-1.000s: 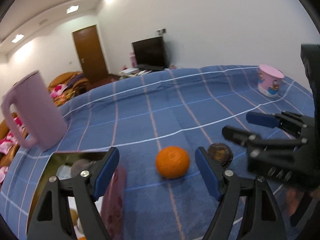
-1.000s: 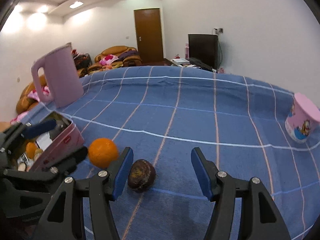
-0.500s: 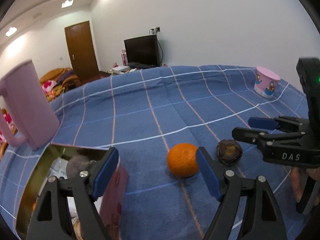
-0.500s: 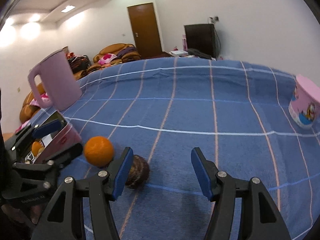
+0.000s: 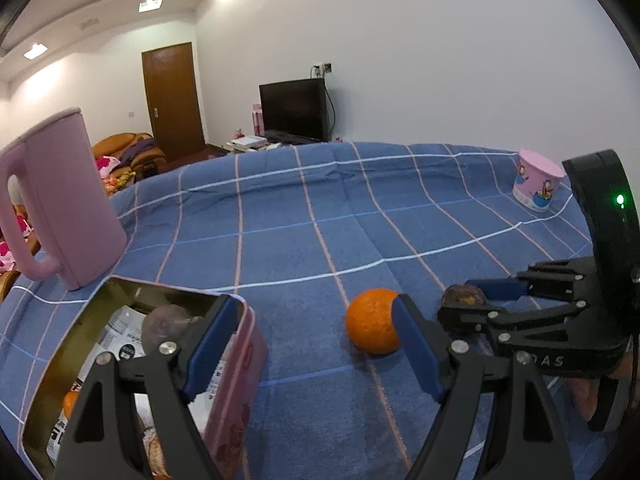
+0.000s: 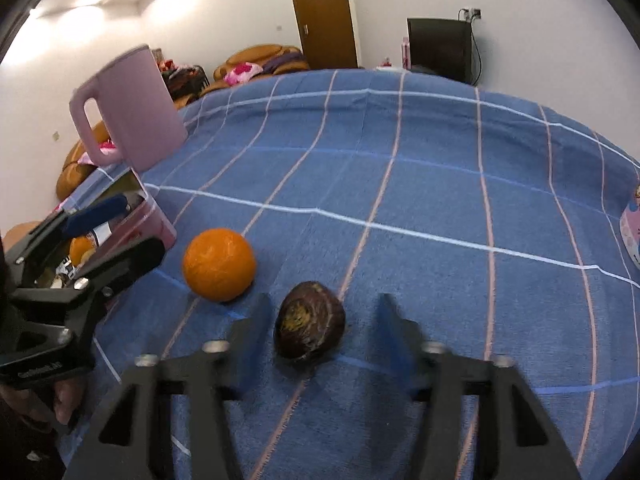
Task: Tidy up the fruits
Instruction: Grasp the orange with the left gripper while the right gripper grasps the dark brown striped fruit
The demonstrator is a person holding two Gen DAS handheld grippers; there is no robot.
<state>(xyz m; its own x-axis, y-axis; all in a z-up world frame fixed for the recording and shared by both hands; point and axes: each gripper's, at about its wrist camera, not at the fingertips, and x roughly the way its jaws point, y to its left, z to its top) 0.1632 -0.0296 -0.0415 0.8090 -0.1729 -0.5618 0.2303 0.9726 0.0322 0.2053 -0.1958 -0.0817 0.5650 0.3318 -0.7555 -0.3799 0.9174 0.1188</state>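
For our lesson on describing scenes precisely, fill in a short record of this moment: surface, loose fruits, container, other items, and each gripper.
surface: blue checked cloth
loose fruits: orange, dark brown fruit, apart
container: open pink tin, fruit inside
other items: pink jug, pink cup
left gripper: open, orange beside one finger
right gripper: closing, dark fruit between jaws, gaps still visible

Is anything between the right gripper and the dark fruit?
Nothing visible. The dark fruit already lies on the blue cloth between the closing jaws of the right gripper, nearer the left one, pads not yet touching. The orange sits apart, off to the left.
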